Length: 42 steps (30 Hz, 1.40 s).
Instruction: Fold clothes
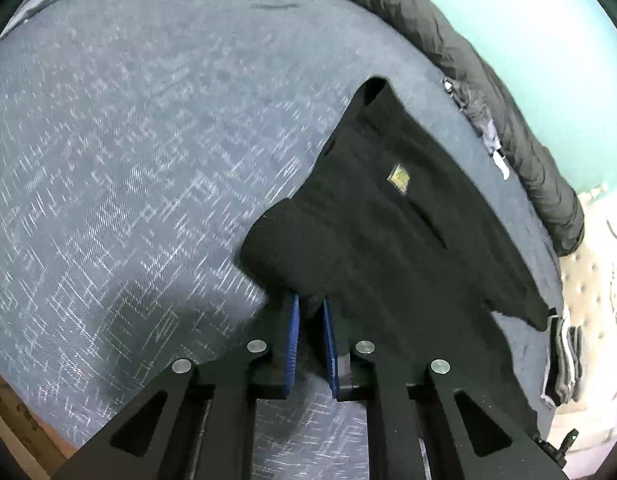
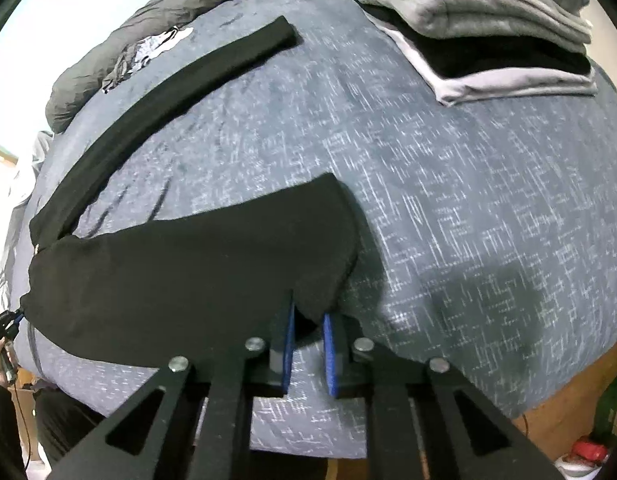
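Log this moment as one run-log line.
left gripper: shut on black trousers | right gripper: shut on black trousers | bed | folded stack: far corner

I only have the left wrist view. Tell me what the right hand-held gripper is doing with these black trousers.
Observer: The right hand-held gripper has its blue pads closed on a bunched edge of the black trousers, lifted off the blue bedcover.
Operator: Report where the free leg lies.
Observer: One long leg lies flat on the bedcover, stretched away from the gripper.
Operator: Say how big the folded pile is; I see only its edge.
Observer: The folded pile holds several grey and black layers, at the far right of the bed.
Operator: State whether the leg touches it.
Observer: No, bare bedcover separates them.
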Available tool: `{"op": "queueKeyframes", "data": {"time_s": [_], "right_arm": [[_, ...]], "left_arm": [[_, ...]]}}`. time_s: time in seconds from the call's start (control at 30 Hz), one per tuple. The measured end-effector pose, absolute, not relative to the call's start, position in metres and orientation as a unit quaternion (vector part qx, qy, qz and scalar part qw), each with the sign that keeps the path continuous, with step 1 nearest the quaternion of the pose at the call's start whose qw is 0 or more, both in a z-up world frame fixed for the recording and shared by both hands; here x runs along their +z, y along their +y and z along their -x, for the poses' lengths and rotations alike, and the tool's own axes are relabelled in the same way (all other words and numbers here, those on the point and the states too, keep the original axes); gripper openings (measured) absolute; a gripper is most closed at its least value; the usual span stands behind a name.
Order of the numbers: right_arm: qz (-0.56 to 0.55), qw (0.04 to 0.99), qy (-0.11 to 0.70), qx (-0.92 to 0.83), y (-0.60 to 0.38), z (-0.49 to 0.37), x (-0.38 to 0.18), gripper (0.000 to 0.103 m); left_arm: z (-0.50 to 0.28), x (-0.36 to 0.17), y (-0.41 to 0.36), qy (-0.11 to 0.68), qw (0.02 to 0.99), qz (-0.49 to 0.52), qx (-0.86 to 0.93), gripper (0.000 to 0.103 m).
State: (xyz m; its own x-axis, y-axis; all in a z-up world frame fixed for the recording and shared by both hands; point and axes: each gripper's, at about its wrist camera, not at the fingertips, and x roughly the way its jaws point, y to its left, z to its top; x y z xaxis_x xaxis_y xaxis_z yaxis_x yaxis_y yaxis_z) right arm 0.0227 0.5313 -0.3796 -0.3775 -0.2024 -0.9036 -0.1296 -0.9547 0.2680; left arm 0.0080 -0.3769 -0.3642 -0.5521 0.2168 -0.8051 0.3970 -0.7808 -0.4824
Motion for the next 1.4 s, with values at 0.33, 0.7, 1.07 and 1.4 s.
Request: {"op": "queueKeyframes", "data": {"time_s": [0.33,0.7,1.07,1.4], "right_arm": [[-0.529,0.045,-0.163,-0.832,0.536,0.012,-0.331,0.010],[-0.501,0.046,-0.144,-0.852,0.530,0.103,-0.262,0.010],[-0.525,0.026,-0.127,-0.841,0.526,0.233,-0.253,0.010],[-0.570,-0.004,-0.112,-0.814,0.511,0.360,-0.307,0.010]], "left_arm": [[0.017,-0.311,-0.374,0.328,0.057,-0.445,-0.831,0.009],[0.087,-0.260,-0.368,0.313,0.055,-0.430,-0.845,0.008],[0.187,-0.260,-0.371,0.296,0.074,-0.444,-0.842,0.008],[0.267,-0.308,-0.374,0.280,0.085,-0.478,-0.828,0.008]]}}
